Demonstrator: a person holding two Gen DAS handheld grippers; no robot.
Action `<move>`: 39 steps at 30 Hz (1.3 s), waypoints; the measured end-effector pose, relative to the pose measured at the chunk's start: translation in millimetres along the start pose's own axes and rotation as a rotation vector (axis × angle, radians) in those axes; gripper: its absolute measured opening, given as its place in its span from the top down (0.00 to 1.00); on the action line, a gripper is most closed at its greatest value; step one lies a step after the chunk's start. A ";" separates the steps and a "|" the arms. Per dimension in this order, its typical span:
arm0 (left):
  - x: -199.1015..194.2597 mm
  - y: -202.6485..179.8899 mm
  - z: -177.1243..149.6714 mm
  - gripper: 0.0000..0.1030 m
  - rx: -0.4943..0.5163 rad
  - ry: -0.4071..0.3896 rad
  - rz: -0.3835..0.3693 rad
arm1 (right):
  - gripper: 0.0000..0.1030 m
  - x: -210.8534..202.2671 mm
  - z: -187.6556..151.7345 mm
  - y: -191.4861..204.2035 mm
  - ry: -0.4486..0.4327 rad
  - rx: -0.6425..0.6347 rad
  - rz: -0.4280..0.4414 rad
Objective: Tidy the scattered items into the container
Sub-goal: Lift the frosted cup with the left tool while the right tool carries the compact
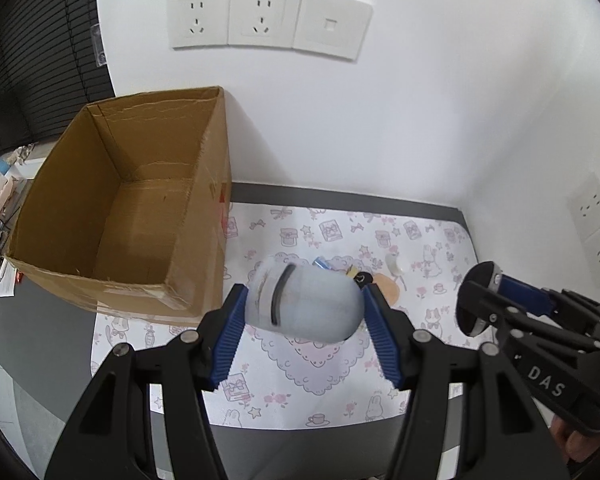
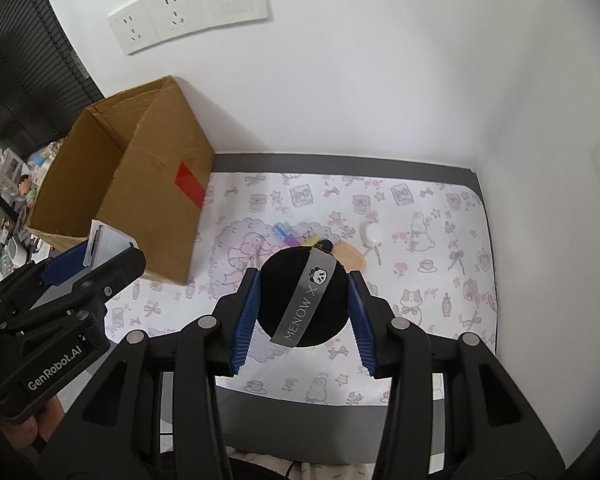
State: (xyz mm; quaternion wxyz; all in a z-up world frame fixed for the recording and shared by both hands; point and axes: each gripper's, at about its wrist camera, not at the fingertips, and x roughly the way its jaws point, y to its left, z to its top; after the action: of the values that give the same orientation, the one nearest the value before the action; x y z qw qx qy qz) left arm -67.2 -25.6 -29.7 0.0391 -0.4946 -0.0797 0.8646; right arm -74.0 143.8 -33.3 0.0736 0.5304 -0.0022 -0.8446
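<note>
My left gripper [image 1: 305,300] is shut on a pale frosted white case [image 1: 305,300] with a dark curved line, held above the patterned mat. My right gripper [image 2: 303,305] is shut on a round black powder puff [image 2: 284,300] with a grey "MENOW" ribbon. An open cardboard box [image 1: 112,200] stands at the back left, seen also as the cardboard box [image 2: 132,184] in the right wrist view. The right gripper [image 1: 484,300] shows at the right of the left view, the left gripper [image 2: 100,248] at the left of the right view. Small items stay on the mat: a white spoon-like piece [image 2: 370,234], a beige puff [image 2: 350,258], a colourful tube [image 2: 288,234].
The patterned mat [image 2: 440,280] covers a grey table set into a white wall corner with socket plates [image 1: 268,20]. More sockets [image 1: 598,224] sit on the right wall. Dark blinds and a cluttered shelf [image 2: 12,176] lie to the left. A hand [image 2: 32,428] grips the left tool.
</note>
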 end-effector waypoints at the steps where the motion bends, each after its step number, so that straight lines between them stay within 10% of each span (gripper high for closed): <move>1: -1.3 1.4 0.8 0.44 -0.002 -0.003 0.003 | 0.56 -0.8 1.7 2.6 -0.002 -0.005 0.003; 24: -33.4 57.6 37.7 0.44 -0.114 -0.103 0.050 | 0.56 -7.9 53.3 67.5 -0.070 -0.139 0.064; 39: -1.0 76.6 -24.1 0.44 -0.178 0.065 0.118 | 0.56 20.3 26.2 67.6 0.003 -0.132 0.102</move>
State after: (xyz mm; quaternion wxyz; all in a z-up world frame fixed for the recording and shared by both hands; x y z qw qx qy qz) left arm -45.1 -98.7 -54.4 -0.0535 -0.5277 -0.1256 0.8384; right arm -97.9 72.5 -34.5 0.1513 0.5249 0.0269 -0.8372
